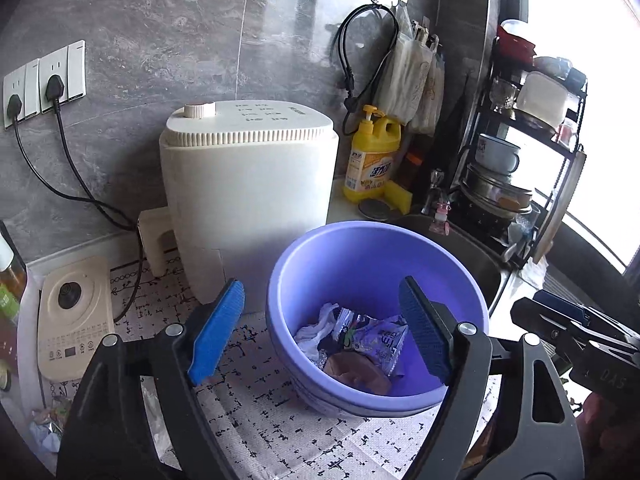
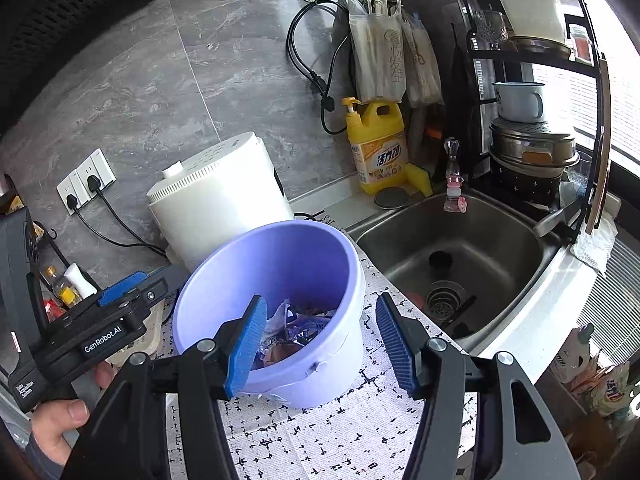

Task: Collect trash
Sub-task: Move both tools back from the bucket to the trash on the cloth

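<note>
A purple plastic bucket [image 1: 372, 264] stands on the patterned counter mat and shows in the right wrist view [image 2: 280, 256] too. Inside lie crumpled wrappers [image 1: 372, 336], white plastic and a brown scrap [image 1: 356, 374]; they also show in the right wrist view [image 2: 296, 328]. My left gripper [image 1: 320, 332] is open and empty, its jaws spread over the bucket's near rim. My right gripper [image 2: 320, 340] is open and empty, just in front of the bucket. Each gripper shows in the other's view, the right one [image 1: 576, 324] and the left one [image 2: 120, 296].
A white appliance [image 1: 248, 184] stands behind the bucket. A yellow detergent bottle [image 2: 378, 148] and a steel sink [image 2: 460, 248] are to the right, with a dish rack [image 2: 532, 128] beyond. A cream appliance [image 1: 72, 320] and crumpled litter [image 1: 48, 424] lie at left.
</note>
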The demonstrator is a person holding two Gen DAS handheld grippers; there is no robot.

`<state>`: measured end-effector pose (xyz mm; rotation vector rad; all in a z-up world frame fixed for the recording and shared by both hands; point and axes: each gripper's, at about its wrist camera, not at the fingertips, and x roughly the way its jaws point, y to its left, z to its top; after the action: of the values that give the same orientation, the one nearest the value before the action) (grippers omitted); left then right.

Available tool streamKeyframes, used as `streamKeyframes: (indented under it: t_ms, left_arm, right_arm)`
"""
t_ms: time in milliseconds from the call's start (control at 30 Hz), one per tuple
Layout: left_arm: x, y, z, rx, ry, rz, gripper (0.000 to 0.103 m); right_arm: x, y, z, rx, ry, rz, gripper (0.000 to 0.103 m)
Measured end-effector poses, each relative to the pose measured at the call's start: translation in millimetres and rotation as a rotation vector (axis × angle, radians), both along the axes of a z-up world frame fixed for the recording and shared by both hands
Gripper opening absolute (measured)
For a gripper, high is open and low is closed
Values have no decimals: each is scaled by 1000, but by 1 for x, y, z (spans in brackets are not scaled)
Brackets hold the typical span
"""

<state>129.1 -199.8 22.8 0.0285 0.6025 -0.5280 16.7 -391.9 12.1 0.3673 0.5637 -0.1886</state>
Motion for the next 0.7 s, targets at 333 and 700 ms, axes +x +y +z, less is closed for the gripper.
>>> streamKeyframes:
  t_ms: [333, 700]
  left_arm:
    - [-17, 57, -2, 2, -7, 99, 97]
    - [-41, 144, -1, 14, -19, 282, 97]
  right_arm:
    - [7, 43, -4, -1, 7, 91, 81]
    - [21, 104, 0, -5, -10, 236, 95]
